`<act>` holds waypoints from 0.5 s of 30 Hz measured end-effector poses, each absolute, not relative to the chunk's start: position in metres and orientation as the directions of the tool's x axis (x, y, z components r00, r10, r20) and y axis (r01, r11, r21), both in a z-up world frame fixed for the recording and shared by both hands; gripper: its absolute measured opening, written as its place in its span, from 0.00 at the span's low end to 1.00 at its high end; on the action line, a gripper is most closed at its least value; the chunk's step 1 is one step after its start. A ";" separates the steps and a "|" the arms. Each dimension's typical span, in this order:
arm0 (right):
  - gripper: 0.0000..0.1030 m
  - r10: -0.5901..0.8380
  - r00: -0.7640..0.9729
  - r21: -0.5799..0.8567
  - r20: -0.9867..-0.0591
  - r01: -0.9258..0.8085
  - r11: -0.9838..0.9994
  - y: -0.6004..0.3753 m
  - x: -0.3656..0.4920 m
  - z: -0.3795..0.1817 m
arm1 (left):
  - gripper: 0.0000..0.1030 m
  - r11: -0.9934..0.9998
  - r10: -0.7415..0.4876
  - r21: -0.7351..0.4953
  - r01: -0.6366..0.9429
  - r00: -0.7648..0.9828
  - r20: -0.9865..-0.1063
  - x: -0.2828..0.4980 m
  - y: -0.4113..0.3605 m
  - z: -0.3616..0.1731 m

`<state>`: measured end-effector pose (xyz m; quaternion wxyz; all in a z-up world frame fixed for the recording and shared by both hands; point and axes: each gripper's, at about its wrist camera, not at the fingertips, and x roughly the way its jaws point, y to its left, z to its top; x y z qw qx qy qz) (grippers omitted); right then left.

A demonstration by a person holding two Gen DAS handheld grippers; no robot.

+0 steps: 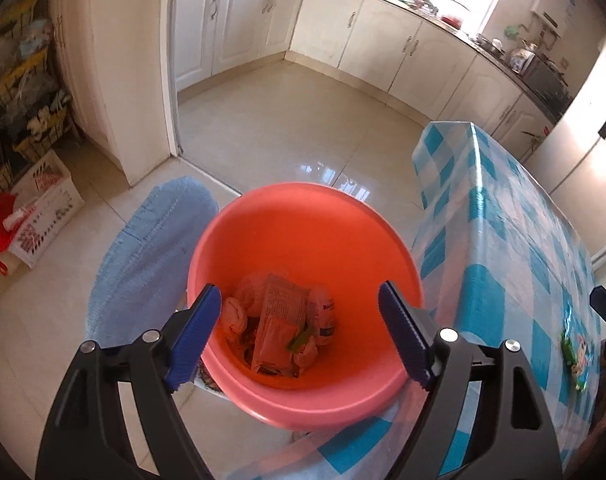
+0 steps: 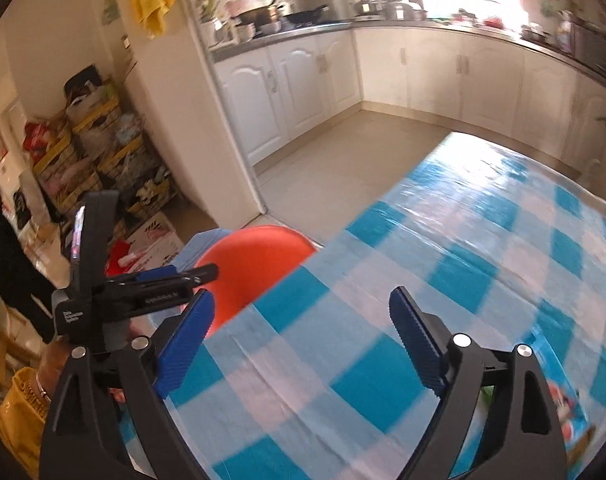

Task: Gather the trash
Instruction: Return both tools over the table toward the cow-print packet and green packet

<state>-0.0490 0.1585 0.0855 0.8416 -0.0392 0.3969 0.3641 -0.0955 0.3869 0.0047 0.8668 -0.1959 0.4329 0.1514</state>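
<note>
Now L gripper (image 1: 299, 336) hangs open, empty, over bin (image 1: 303, 412) w/ trash (image 1: 281, 320) inside, R gripper (image 2: 303, 344) open above table (image 2: 483, 240); next: grab green wrapper (image 1: 574, 356).

We are counting one round orange plastic bin (image 1: 303, 232), one table under a blue-and-white checked plastic cloth (image 1: 515, 240), one green snack wrapper (image 1: 575, 352) and one blue fabric-covered chair (image 1: 151, 248).

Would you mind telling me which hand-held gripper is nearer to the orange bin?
Left. The left hand-held gripper hangs open directly over the orange bin; the right hand-held gripper is open over the checked tablecloth, beside it.
</note>
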 end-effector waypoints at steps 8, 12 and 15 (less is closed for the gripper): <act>0.86 0.516 0.480 0.241 -0.709 -0.523 0.817 0.097 -0.073 0.076 | 0.84 0.920 0.097 -0.170 -0.353 0.626 -0.774 -0.107 0.350 0.042; 0.86 0.486 0.514 0.231 -0.707 -0.482 0.845 0.070 -0.089 0.075 | 0.89 0.944 0.065 -0.164 -0.287 0.648 -0.759 -0.111 0.322 0.057; 0.86 0.480 0.524 0.250 -0.704 -0.450 0.857 0.049 -0.100 0.075 | 0.89 0.958 0.026 -0.171 -0.231 0.663 -0.748 -0.115 0.301 0.066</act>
